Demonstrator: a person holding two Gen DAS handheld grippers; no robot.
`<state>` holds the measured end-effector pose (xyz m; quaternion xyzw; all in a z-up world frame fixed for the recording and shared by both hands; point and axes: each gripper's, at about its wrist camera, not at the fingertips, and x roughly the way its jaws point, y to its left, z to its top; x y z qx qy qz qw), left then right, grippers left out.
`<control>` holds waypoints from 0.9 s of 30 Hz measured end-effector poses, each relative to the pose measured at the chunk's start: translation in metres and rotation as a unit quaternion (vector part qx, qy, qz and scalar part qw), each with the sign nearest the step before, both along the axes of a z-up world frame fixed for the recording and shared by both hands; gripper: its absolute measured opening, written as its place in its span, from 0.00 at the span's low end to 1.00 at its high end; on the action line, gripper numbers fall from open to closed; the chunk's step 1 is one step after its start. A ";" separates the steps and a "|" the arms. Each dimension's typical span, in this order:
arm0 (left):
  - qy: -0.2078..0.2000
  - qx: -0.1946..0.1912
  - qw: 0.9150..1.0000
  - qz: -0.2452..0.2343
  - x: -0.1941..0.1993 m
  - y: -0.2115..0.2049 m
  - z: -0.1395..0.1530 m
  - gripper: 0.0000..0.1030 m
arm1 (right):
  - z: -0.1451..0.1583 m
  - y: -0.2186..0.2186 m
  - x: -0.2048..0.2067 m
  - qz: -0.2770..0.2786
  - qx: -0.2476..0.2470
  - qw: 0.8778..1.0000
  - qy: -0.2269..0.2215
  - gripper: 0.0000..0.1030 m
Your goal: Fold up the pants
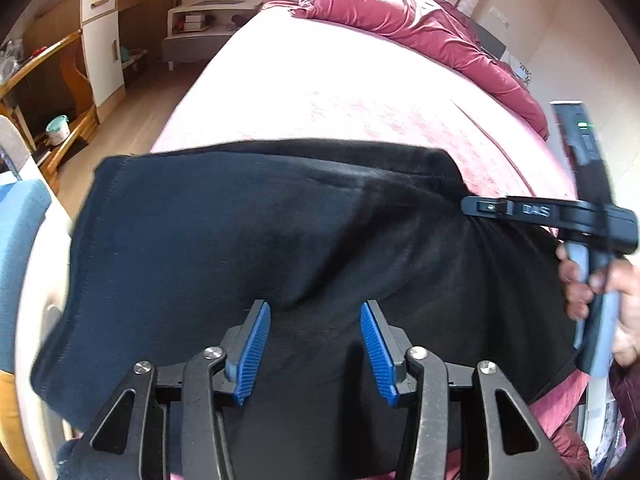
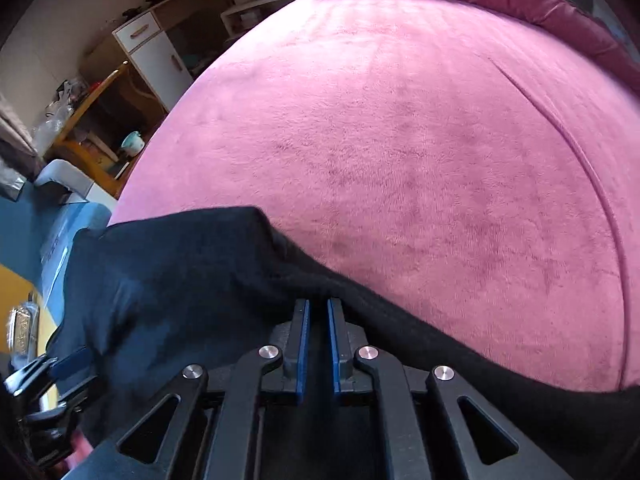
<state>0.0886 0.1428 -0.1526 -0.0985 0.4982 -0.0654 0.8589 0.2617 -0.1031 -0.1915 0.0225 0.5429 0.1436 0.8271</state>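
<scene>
The black pants (image 1: 248,240) are lying across the near edge of the bed (image 1: 340,92), spread over its pink cover and hanging a little past the bed's left side. The left tongs (image 1: 315,312) are hovering just above the cloth with their blue pads (image 1: 252,352) standing wide apart and holding nothing. The right tongs (image 2: 318,308) are sitting at the far edge of the pants (image 2: 168,280), their pads nearly together with only a narrow gap between them; from the left wrist view their tip (image 1: 480,208) is pressing into a fold of the cloth, but whether fabric is actually being pinched cannot be told. A crumpled red quilt (image 1: 420,28) is lying along the far side of the bed.
</scene>
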 end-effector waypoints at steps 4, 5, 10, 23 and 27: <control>-0.013 -0.020 0.999 0.026 -0.003 0.040 0.021 0.47 | 0.006 0.008 -0.006 0.010 -0.022 1.000 -0.013 0.07; -0.013 -0.025 0.999 0.038 -0.003 0.053 0.022 0.47 | 0.009 0.008 -0.009 0.008 -0.019 1.000 -0.014 0.11; -0.001 -0.072 0.988 0.136 -0.028 0.154 0.036 0.47 | 0.035 0.001 -0.040 -0.001 0.001 0.999 -0.048 0.25; 0.092 -0.194 0.953 0.214 -0.078 0.219 -0.021 0.46 | 0.028 0.010 -0.134 0.053 0.013 0.998 -0.035 0.36; 0.095 -0.196 0.954 0.206 -0.068 0.207 -0.026 0.17 | 0.012 0.008 -0.138 0.041 0.014 0.999 -0.015 0.36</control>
